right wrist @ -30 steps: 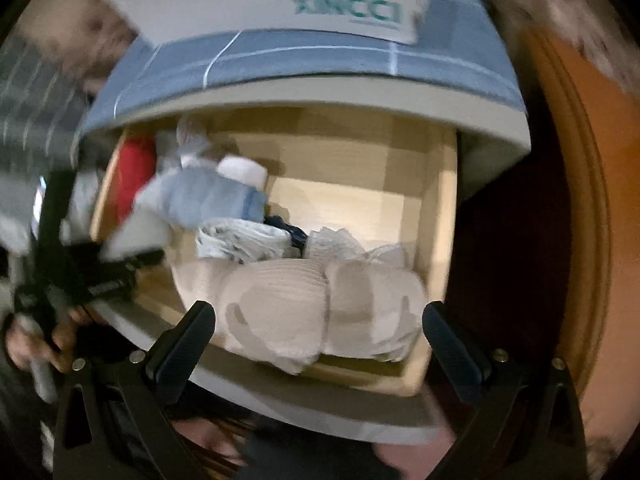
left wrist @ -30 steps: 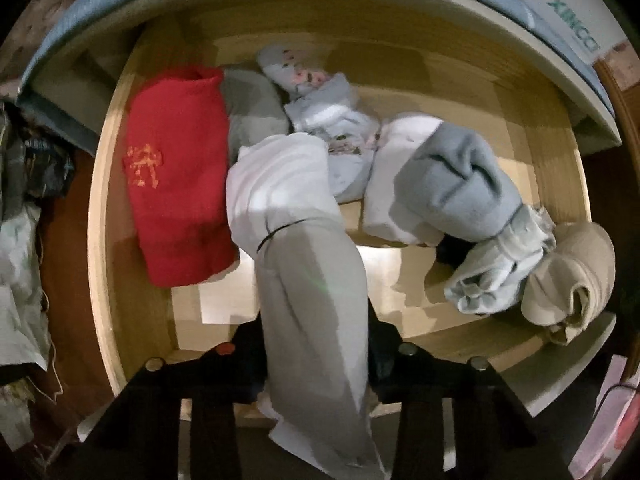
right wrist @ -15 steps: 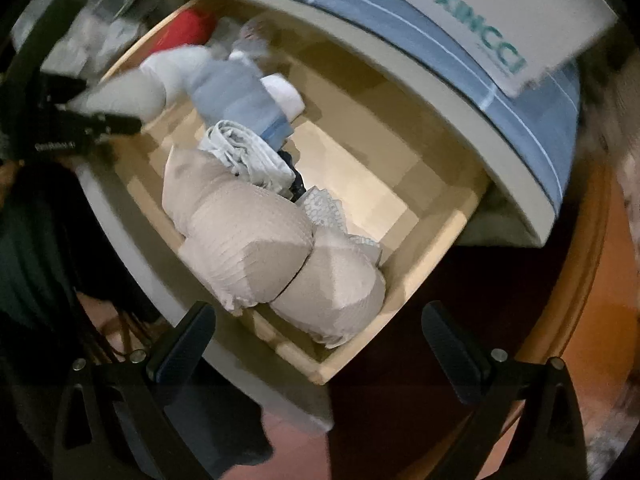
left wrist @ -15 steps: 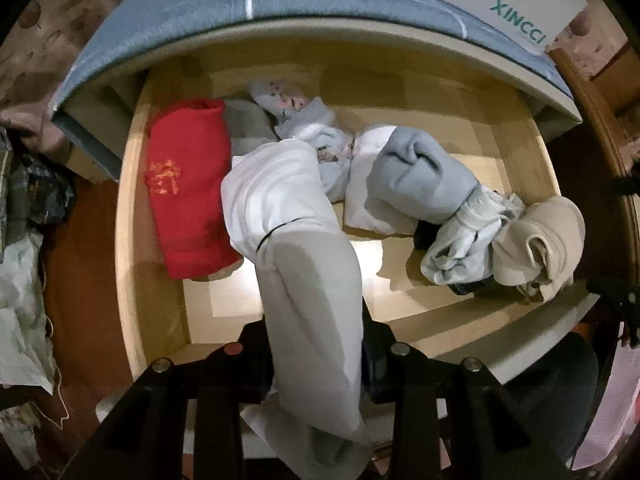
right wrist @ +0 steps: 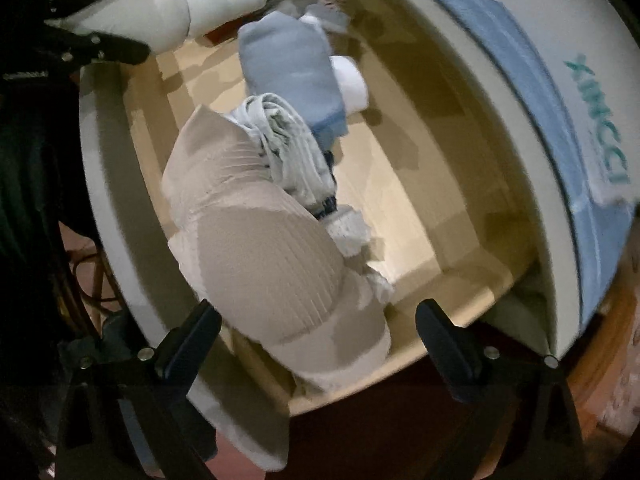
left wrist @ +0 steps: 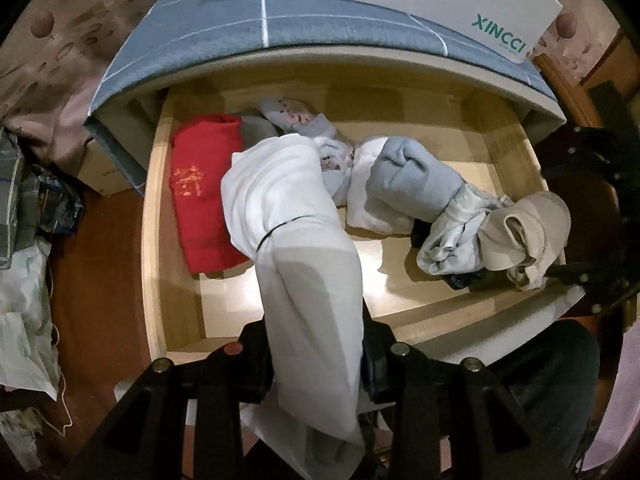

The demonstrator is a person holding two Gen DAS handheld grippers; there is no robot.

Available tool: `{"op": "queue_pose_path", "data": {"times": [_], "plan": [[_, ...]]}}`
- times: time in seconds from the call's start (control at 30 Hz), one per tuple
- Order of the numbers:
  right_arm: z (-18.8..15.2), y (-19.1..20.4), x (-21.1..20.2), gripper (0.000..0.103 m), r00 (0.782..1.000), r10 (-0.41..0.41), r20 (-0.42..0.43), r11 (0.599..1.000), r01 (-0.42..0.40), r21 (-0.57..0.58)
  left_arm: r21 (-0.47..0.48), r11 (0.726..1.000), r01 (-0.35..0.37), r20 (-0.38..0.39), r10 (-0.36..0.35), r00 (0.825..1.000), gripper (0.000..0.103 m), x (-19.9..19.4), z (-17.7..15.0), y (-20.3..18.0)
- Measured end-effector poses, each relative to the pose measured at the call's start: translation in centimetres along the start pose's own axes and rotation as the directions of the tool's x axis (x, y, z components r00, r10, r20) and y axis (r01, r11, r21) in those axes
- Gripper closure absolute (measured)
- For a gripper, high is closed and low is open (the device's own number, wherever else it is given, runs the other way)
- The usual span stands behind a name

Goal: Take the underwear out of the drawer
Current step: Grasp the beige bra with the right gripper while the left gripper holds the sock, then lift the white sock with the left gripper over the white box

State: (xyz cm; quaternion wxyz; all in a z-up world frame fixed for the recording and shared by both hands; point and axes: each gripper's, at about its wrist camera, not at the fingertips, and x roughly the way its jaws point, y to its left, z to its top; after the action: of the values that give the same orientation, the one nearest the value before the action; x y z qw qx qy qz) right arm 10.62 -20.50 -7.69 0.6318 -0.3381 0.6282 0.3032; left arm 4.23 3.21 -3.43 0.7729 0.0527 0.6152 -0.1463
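The wooden drawer (left wrist: 154,240) stands pulled out, with rolled underwear inside. My left gripper (left wrist: 316,352) is shut on a long white roll (left wrist: 288,216), which it holds above the drawer's front; this roll (right wrist: 180,8) also shows top left in the right wrist view. My right gripper (right wrist: 320,336) points down over the drawer's right end. Its jaws are closing around a beige ribbed roll (right wrist: 260,264), and the right pad stands apart from the cloth. That beige roll (left wrist: 524,232) lies at the right end in the left wrist view, with dark fingers (left wrist: 580,276) beside it.
In the drawer lie a red folded garment (left wrist: 204,196), a grey-blue roll (left wrist: 412,184), a patterned white roll (left wrist: 452,248) and small printed pieces (left wrist: 292,120). A white box (left wrist: 400,4) rests on a blue checked cloth (left wrist: 240,40) on the cabinet top. Clutter (left wrist: 28,240) lies left.
My left gripper has risen with the white roll, so the drawer looks farther away. My right gripper has rolled around, come down over the beige roll, and its jaws have narrowed a little.
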Motion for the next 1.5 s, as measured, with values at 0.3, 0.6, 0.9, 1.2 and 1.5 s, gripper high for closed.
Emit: {"op": "queue_pose_path", "data": {"times": [0.3, 0.6, 0.9, 1.2, 1.5], "plan": [[1.3, 0.0, 2.1, 0.008, 1.000, 0.029, 0.007, 0.999, -0.029, 0.032, -0.048, 0.999, 0.024, 0.015, -0.023, 1.000, 0.070, -0.6, -0.3, 0.8], [0.1, 0.2, 2.3, 0.037, 0.993, 0.088, 0.083, 0.983, -0.100, 0.153, -0.062, 0.998, 0.017, 0.034, -0.015, 0.999, 0.070, -0.4, -0.6, 0.5], [-1.9, 1.5, 1.2, 0.042, 0.987, -0.006, 0.160, 0.968, -0.034, 0.250, -0.072, 0.997, 0.021, 0.051, -0.017, 0.999, 0.070, -0.7, -0.8, 0.7], [-2.4, 1.8, -2.1, 0.045, 0.940, -0.123, 0.319, 0.906, -0.025, 0.423, -0.080, 0.997, 0.021, 0.074, -0.015, 0.997, 0.070, -1.1, -1.0, 0.7], [-4.9, 0.5, -2.7, 0.045, 0.903, -0.215, 0.371, 0.701, -0.121, 0.702, -0.088, 0.996, 0.021, 0.107, -0.012, 0.994, 0.070, -2.2, -1.2, 1.2]]}}
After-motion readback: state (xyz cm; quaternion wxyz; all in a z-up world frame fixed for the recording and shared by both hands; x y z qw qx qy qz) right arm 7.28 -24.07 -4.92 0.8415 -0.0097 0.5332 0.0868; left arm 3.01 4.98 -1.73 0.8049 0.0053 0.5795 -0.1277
